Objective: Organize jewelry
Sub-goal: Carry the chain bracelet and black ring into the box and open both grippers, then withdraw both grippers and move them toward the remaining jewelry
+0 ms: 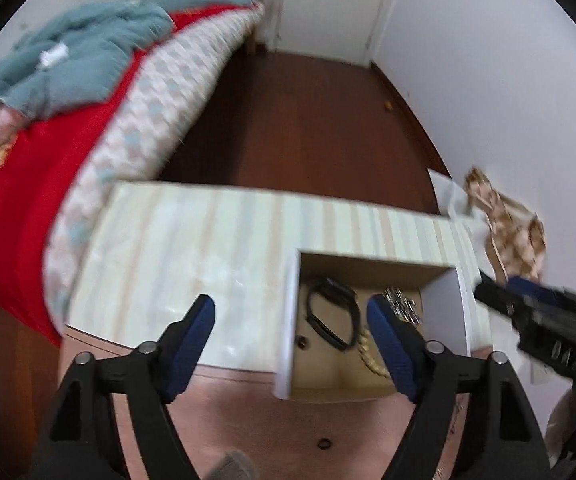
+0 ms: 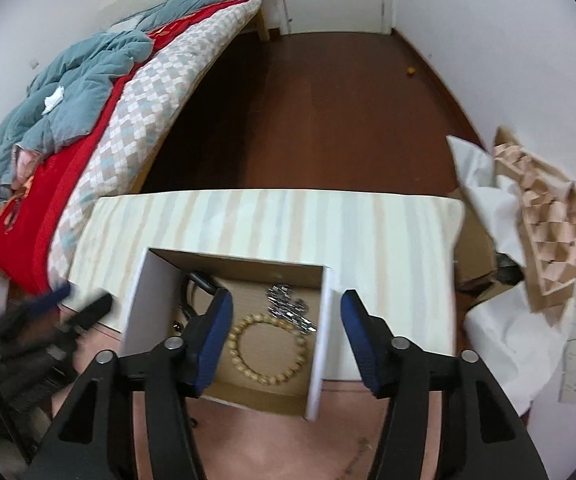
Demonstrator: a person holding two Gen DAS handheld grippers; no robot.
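Note:
An open cardboard box [image 1: 288, 320] [image 2: 324, 336] with white walls stands on a striped table top [image 1: 191, 248] [image 2: 288, 216]. Inside lie a black watch [image 1: 330, 310] [image 2: 193, 286], a silver chain bracelet [image 1: 402, 304] [image 2: 288, 306], a wooden bead bracelet [image 2: 265, 350] [image 1: 370, 354] and a small dark ring [image 1: 301, 342]. Another dark ring [image 1: 323, 443] lies on the pink surface in front of the box. My left gripper [image 1: 290, 336] is open and empty over the box's left wall. My right gripper [image 2: 285, 338] is open and empty above the box; it also shows in the left wrist view [image 1: 496, 300].
A bed [image 2: 127, 120] with a red sheet and blue-grey duvet stands to the left. Brown floor [image 2: 328, 112] lies beyond the table. White paper and a folded cardboard insert [image 2: 544, 216] sit at the right by the wall.

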